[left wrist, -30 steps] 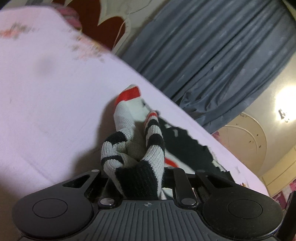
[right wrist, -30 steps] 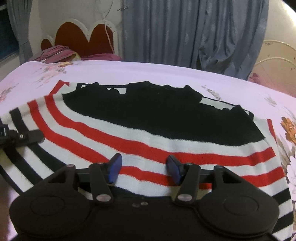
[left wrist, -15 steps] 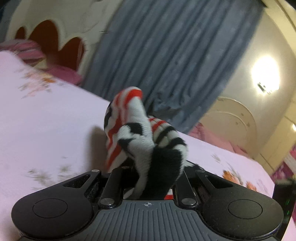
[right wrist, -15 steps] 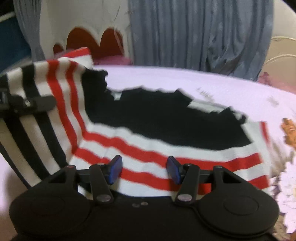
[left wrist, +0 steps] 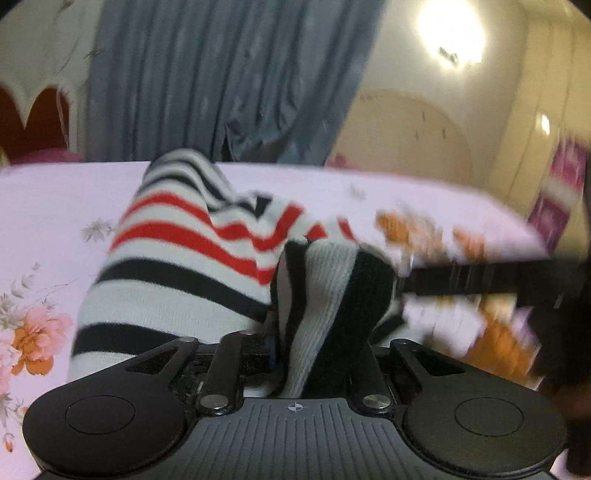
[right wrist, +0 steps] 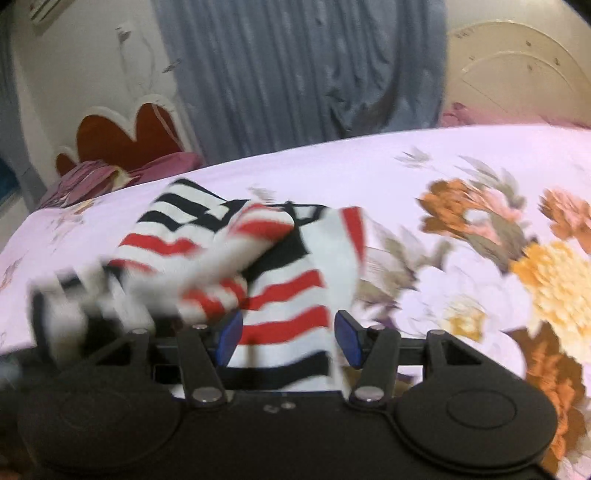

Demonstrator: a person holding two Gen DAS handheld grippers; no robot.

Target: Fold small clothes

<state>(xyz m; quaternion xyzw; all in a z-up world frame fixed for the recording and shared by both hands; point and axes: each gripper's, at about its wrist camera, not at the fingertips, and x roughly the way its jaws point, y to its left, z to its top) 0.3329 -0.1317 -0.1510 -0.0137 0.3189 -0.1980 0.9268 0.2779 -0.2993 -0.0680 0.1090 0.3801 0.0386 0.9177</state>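
Left gripper (left wrist: pixel 321 343) — jaws closed tight on a bunched fold of the striped sweater (left wrist: pixel 177 266), the knit squeezed between them and rising in a black-and-white ridge just ahead of the camera. From that pinch the sweater drapes away to the left, red, black and white stripes running over a raised hump, its lower part lying on the bed (left wrist: pixel 55 199).

Right gripper (right wrist: pixel 288 338) — the blue pads (right wrist: pixel 229 332) stand apart at about a middling gap. The near edge of the sweater (right wrist: pixel 288 295) lies between them, red and black stripes showing in the gap; cannot tell whether the pads press on the cloth or merely flank it. In this view the garment sits half folded over itself on the bed (right wrist: pixel 369 162), a loose flap lifted and blurred at the lower left, where part of the other gripper shows, smeared.

The bed carries a pale lilac sheet printed with large orange and pink flowers (right wrist: pixel 546 269). Behind it: a grey-blue curtain (right wrist: pixel 303 74), a red scalloped headboard (right wrist: pixel 125 136), purple pillows (right wrist: pixel 96 177) at the head. A bright lamp (left wrist: pixel 450 33) on the wall in the left view. Both views are motion-blurred.
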